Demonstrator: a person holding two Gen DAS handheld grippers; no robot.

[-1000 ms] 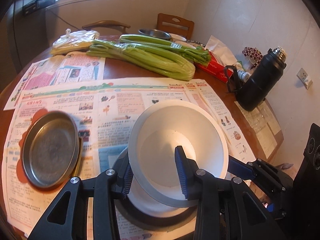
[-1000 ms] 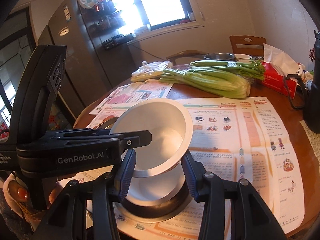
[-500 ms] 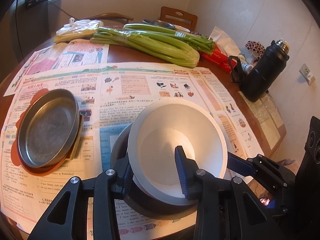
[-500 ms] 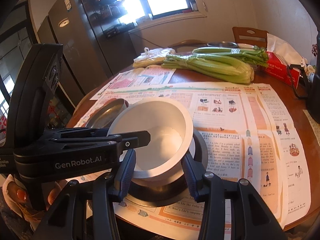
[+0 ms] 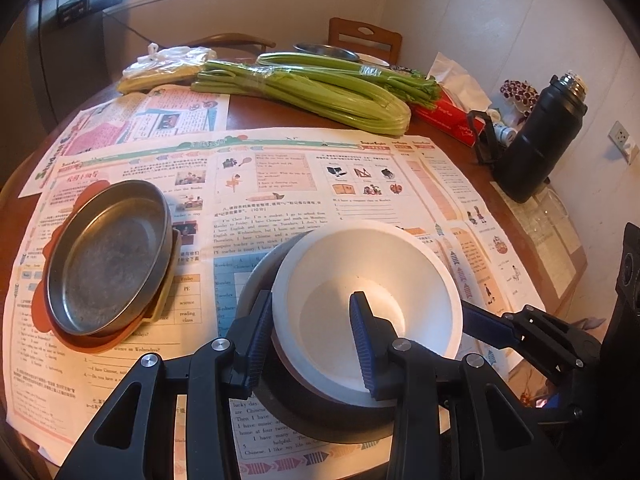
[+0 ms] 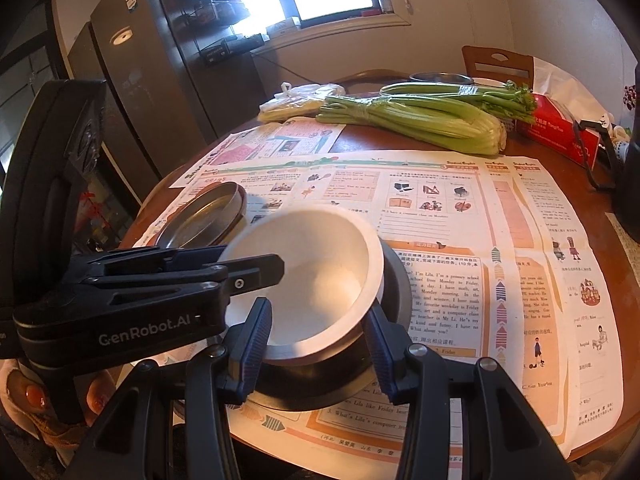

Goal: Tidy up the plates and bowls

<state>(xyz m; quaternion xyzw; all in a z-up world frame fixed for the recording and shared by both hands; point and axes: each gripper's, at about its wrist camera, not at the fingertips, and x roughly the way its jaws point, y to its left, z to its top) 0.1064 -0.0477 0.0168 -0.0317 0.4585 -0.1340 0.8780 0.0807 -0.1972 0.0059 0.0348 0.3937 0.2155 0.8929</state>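
A white bowl [image 5: 380, 272] sits nested in a dark metal bowl [image 5: 256, 284] on the newspaper at the table's near edge. My left gripper [image 5: 311, 300] is shut on the white bowl's near wall, one finger inside and one outside. In the right wrist view the white bowl [image 6: 320, 248] lies between the fingers of my right gripper [image 6: 318, 308], which is shut on its near side above the dark bowl [image 6: 396, 284]. To the left stands a steel plate [image 5: 108, 256], stacked on a yellowish and an orange plate.
Newspaper sheets [image 5: 280, 168] cover the round wooden table. Celery bunches [image 5: 312, 92], a bagged bundle [image 5: 168, 64], a red tissue box [image 5: 444, 116] and a black flask [image 5: 536, 136] line the far side. A metal bowl [image 5: 326, 50] sits by a chair [image 5: 364, 38].
Held by both grippers, the white bowl came down from a raised tilt into the dark bowl. Over the last half second it has hardly moved.
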